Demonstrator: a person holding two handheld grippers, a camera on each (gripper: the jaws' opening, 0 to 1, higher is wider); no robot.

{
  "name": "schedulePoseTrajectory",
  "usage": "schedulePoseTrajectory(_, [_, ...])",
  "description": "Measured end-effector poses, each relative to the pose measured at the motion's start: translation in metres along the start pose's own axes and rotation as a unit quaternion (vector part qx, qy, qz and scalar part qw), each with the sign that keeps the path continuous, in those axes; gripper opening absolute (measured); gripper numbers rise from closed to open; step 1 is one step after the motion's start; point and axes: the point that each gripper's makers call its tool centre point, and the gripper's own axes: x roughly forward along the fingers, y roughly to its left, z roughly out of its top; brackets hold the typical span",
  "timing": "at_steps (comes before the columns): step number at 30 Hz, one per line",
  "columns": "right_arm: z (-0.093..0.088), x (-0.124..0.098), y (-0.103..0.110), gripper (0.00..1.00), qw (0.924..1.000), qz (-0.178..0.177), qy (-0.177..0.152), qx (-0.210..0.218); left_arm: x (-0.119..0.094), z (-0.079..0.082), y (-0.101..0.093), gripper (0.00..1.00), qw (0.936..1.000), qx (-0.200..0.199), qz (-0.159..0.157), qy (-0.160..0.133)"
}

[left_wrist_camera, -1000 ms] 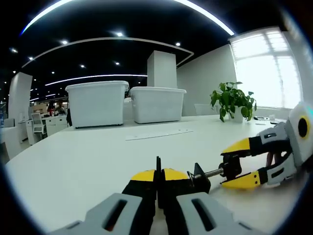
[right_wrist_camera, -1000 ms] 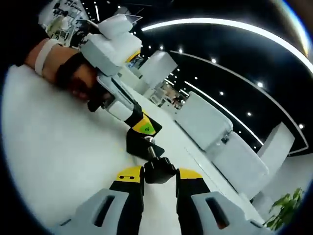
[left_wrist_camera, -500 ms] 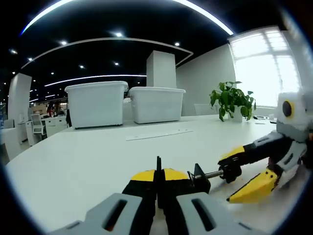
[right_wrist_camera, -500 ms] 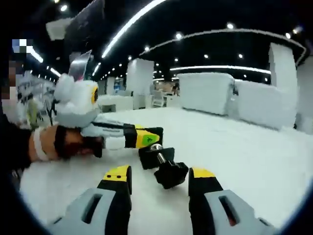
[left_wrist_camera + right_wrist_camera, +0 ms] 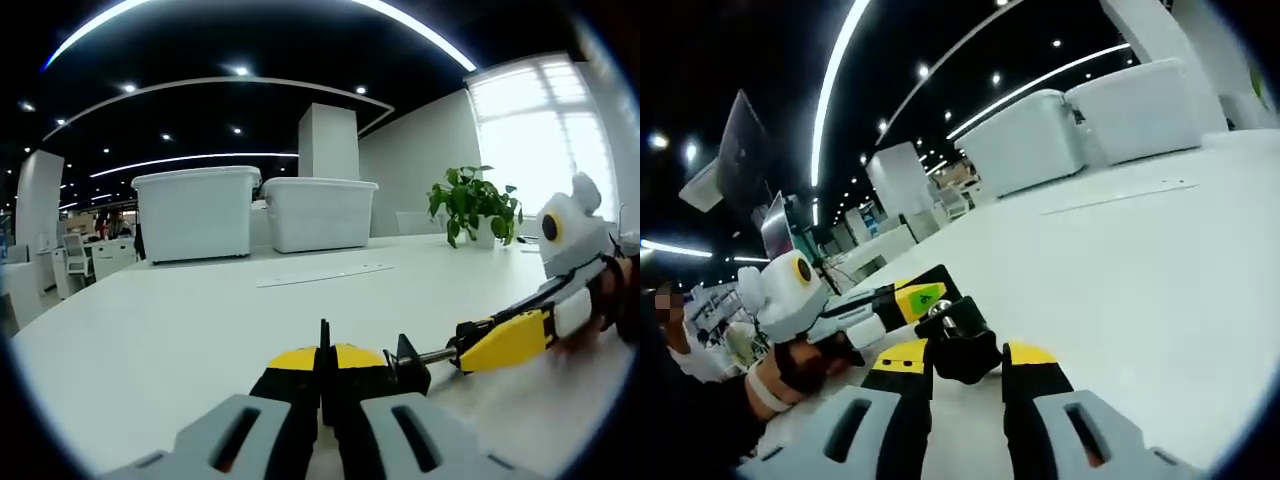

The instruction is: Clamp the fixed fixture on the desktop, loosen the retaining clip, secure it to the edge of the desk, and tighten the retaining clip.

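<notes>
Since half a second ago, the right gripper (image 5: 505, 340) has closed its jaws onto the knob (image 5: 962, 352) of the fixture (image 5: 405, 362). Its screw runs toward 3 o'clock across the desk (image 5: 180, 320). The left gripper (image 5: 322, 362) pinches the fixture's body, jaws nearly together.

We note right gripper (image 5: 480, 345) rolled since a second ago: jaws then stacked and open about clamp knob (image 5: 962, 352), splayed wider half a second ago, now closed on knob. Our right gripper view swung level, then tilted.
</notes>
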Motion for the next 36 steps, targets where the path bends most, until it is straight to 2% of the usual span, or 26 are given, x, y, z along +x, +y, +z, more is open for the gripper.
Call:
schedulePoseTrajectory(5, [0.001,0.001,-0.001,0.25,0.9998,0.001,-0.001,0.021,0.000,0.000,0.000,0.04,1.0000,0.000,0.000,0.000])
schedulePoseTrajectory(7, [0.001,0.001,0.001,0.25,1.0000,-0.001,-0.002,0.007,0.000,0.000,0.000,0.04,1.0000,-0.001,0.000,0.000])
schedulePoseTrajectory(9, [0.002,0.001,0.002,0.24,0.9982,-0.009,-0.005,-0.060,0.000,0.000,0.000,0.04,1.0000,-0.001,0.000,0.000])
schedulePoseTrajectory(10, [0.004,0.001,0.001,0.24,0.9941,-0.014,-0.008,-0.108,0.000,0.000,0.000,0.04,1.0000,-0.001,0.000,0.000])
schedulePoseTrajectory(11, [0.004,0.002,0.002,0.24,0.9902,-0.018,-0.009,-0.138,0.000,0.000,0.000,0.04,1.0000,-0.001,0.000,0.000])
schedulePoseTrajectory(13, [0.005,0.001,0.005,0.24,0.9778,-0.029,-0.012,-0.207,0.000,0.000,0.000,0.04,1.0000,-0.001,0.000,0.000])
schedulePoseTrajectory(16, [0.007,0.002,0.005,0.24,0.9575,-0.041,-0.017,-0.285,0.000,0.000,0.000,0.04,1.0000,-0.001,0.000,0.000])
schedulePoseTrajectory(20, [0.008,0.001,0.009,0.24,0.9158,-0.059,-0.022,-0.397,0.000,0.000,0.000,0.04,1.0000,-0.002,0.001,0.000])
schedulePoseTrajectory(22, [0.008,0.002,0.008,0.24,0.9077,-0.064,-0.023,-0.414,0.000,0.000,0.000,0.04,1.0000,-0.002,0.001,0.000])
schedulePoseTrajectory(23, [0.008,0.002,0.008,0.24,0.9013,-0.066,-0.024,-0.427,0.000,0.000,0.000,0.04,1.0000,-0.002,0.001,0.000])
schedulePoseTrajectory(25, [0.010,0.001,0.009,0.24,0.8784,-0.074,-0.028,-0.471,0.000,0.000,0.000,0.04,1.0000,-0.002,0.001,0.000])
schedulePoseTrajectory(29, [0.014,0.001,0.012,0.25,0.8525,-0.085,-0.037,-0.514,0.000,0.000,0.000,0.04,1.0000,-0.004,0.002,0.001])
schedulePoseTrajectory(30, [0.012,0.001,0.013,0.25,0.8540,-0.084,-0.036,-0.512,0.000,0.000,0.000,0.04,1.0000,-0.004,0.002,0.001])
schedulePoseTrajectory(31, [0.013,0.001,0.011,0.25,0.8611,-0.084,-0.033,-0.500,0.000,0.000,0.000,0.04,1.0000,-0.005,0.002,0.001])
schedulePoseTrajectory(33, [0.008,0.002,0.010,0.26,0.8928,-0.074,-0.024,-0.444,0.000,0.000,-0.001,0.04,1.0000,-0.001,0.000,0.001])
schedulePoseTrajectory(35, [0.012,0.001,0.009,0.26,0.9057,-0.075,-0.030,-0.416,-0.001,0.000,-0.001,0.04,1.0000,-0.002,0.000,0.001])
schedulePoseTrajectory(36, [0.011,0.001,0.011,0.27,0.9186,-0.071,-0.030,-0.388,-0.001,0.000,-0.001,0.04,1.0000,-0.001,0.000,0.001])
